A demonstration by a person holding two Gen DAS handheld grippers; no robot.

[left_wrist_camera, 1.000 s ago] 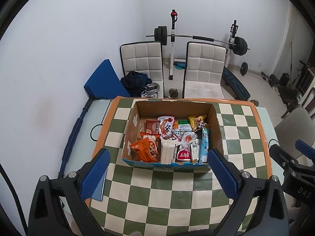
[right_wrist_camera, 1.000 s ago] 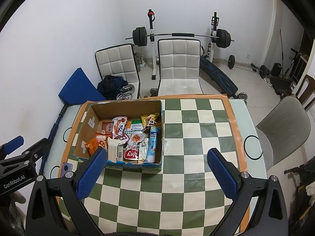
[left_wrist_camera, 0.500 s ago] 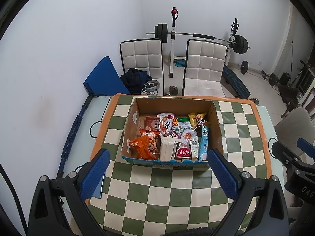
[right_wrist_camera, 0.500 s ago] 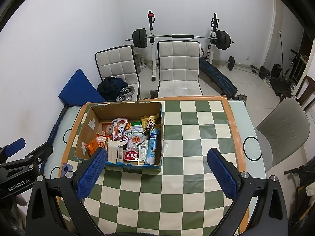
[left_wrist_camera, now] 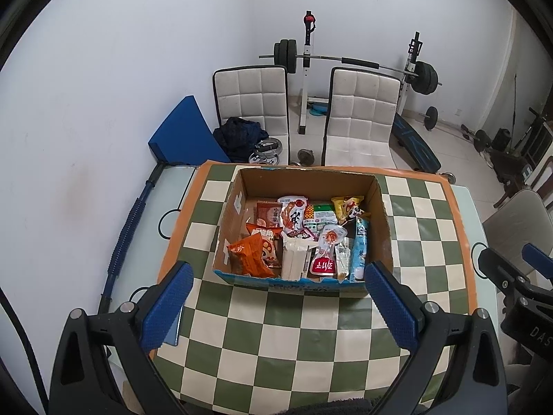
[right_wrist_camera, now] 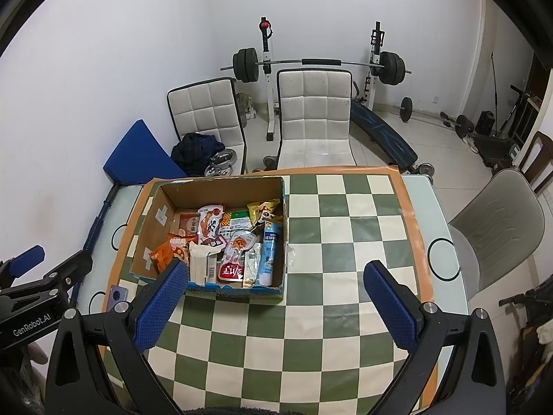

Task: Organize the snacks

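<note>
- Left gripper (left_wrist_camera: 276,306) hovers high above the mat (left_wrist_camera: 262,342), aimed down at the box (left_wrist_camera: 300,285); jaws spread wide, nothing held.
- Right gripper (right_wrist_camera: 274,307) sits at similar height, jaws also wide and empty, over bare checks right of the box.
- Box sits on the mat's far-left part, packed with snacks (left_wrist_camera: 300,238): orange bag (left_wrist_camera: 249,256) near-left, blue tube (left_wrist_camera: 359,249) along the right wall.
- Versus 1.0 s ago: both views have pulled back slightly, box appears a bit farther; jaw opening and snacks unchanged.
</note>
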